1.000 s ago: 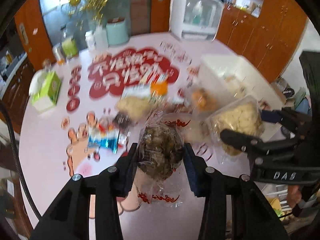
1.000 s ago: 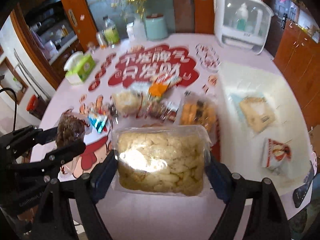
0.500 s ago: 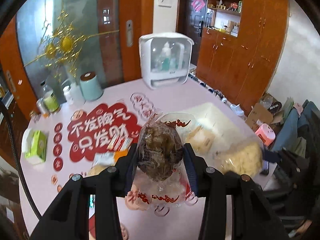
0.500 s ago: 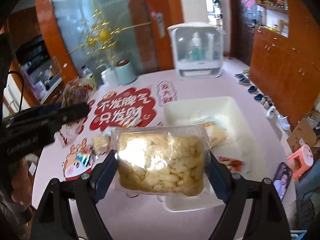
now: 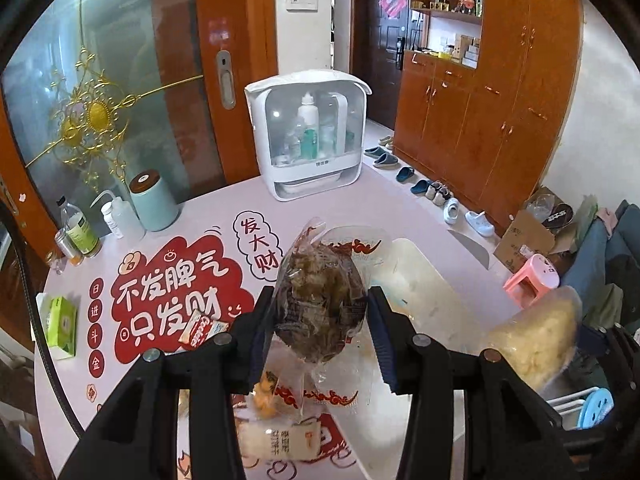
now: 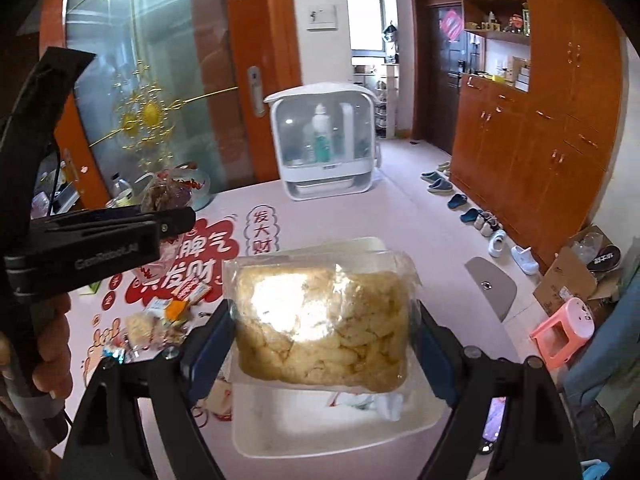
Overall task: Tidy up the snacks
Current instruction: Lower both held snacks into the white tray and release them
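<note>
My left gripper [image 5: 320, 332] is shut on a clear bag of dark brown snacks [image 5: 322, 304] with red print, held up above the pink table. My right gripper [image 6: 320, 332] is shut on a clear bag of pale yellow puffs [image 6: 320, 320], held above the white bin [image 6: 320, 432]. The bin also shows in the left wrist view [image 5: 432, 300], behind the dark bag. The left gripper with its bag shows at the left of the right wrist view [image 6: 172, 200]. The yellow bag shows at the right of the left wrist view [image 5: 536, 340].
Loose snack packets [image 6: 160, 320] lie on the red-printed tablecloth [image 5: 168, 300] left of the bin. A white bottle cabinet [image 5: 308, 140], a teal canister [image 5: 154, 200] and bottles stand at the table's far side. A green tissue box [image 5: 60, 326] sits at the left edge.
Both grippers have risen and tilted up with their bags. The right gripper has moved over the white bin; the loose packets have dropped low in both views.
</note>
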